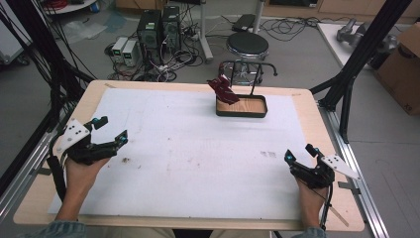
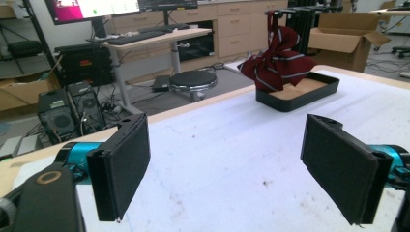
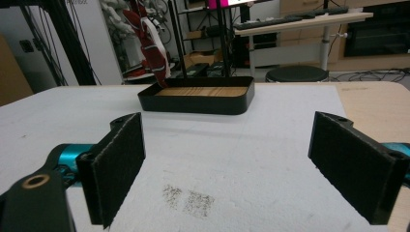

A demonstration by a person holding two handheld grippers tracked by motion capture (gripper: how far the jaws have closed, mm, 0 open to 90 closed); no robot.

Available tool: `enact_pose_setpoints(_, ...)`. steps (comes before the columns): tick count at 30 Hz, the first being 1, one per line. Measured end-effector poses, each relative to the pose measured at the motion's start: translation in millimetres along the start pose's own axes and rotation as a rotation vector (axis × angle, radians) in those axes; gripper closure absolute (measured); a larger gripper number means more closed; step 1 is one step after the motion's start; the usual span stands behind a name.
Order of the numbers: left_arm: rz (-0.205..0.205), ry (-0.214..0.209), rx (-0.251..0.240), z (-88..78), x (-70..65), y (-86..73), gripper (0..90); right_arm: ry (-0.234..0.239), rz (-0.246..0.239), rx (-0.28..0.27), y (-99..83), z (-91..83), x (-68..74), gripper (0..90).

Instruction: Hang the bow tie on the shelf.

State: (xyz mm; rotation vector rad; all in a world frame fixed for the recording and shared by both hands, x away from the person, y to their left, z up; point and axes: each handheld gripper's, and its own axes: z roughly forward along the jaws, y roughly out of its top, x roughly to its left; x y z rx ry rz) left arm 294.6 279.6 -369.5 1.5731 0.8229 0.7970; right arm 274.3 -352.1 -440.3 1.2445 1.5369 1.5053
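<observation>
From the high view, the left gripper (image 1: 110, 130) rests at about 9 o'clock on the white sheet (image 1: 198, 153), its jaws spread and holding nothing. The right gripper (image 1: 299, 153) sits at about 4 o'clock, near the sheet's right edge, jaws likewise spread and bare. The dark red striped cloth (image 1: 223, 89) hangs bunched at about 12 o'clock, draped at the left end of a black tray (image 1: 257, 111) with a wooden floor; a thin black stand (image 1: 252, 74) rises over the tray. Both grippers are well apart from it.

In the left gripper view, the two black pads (image 2: 123, 169) stand wide apart, with bare sheet between them. The cloth (image 2: 278, 60) lies toward 1 o'clock, slumped over the tray's near-left corner (image 2: 270, 101), its top reaching up to the stand.

In the right gripper view, the jaws are again wide apart. The tray (image 3: 193, 104) sits toward 11 o'clock and the cloth (image 3: 150, 46) hangs above its left end, narrow and upright.

The step in hand looks like a first reach for the cloth. To do it well, I judge one gripper should approach with jaws kept wide, come in above the tray wall rather than across it, and close on a thick fold of the bunch rather than a loose edge. The stand's rods are close to the cloth, so the jaws should steer clear of them. Whether the cloth is tied to the stand, I cannot tell.
</observation>
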Motion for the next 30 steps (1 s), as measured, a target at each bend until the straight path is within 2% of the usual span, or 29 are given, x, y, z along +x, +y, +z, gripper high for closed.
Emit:
enact_pose_setpoints(3, -0.015, 0.022, 0.003, -5.8, -0.3, -9.5, 17.8, -0.001, 0.0, 0.0, 0.0, 0.0, 0.0, 12.1)
enact_pose_setpoints(7, -0.021, 0.033, 0.002, -8.5, 0.1, -14.6, 17.6, -0.001, 0.0, 0.0, 0.0, 0.0, 0.0, 12.1)
enact_pose_setpoints(17, -0.033, 0.043, 0.036, -5.7, 1.1, -27.6, 17.3, -0.002, -0.002, 0.003, -0.2, 0.1, 0.3, 12.1)
enact_pose_setpoints(30, -0.036, 0.038, 0.045, -4.1, 1.4, -31.2, 17.3, 0.0, -0.006, 0.005, -0.2, 0.0, 0.5, 12.1)
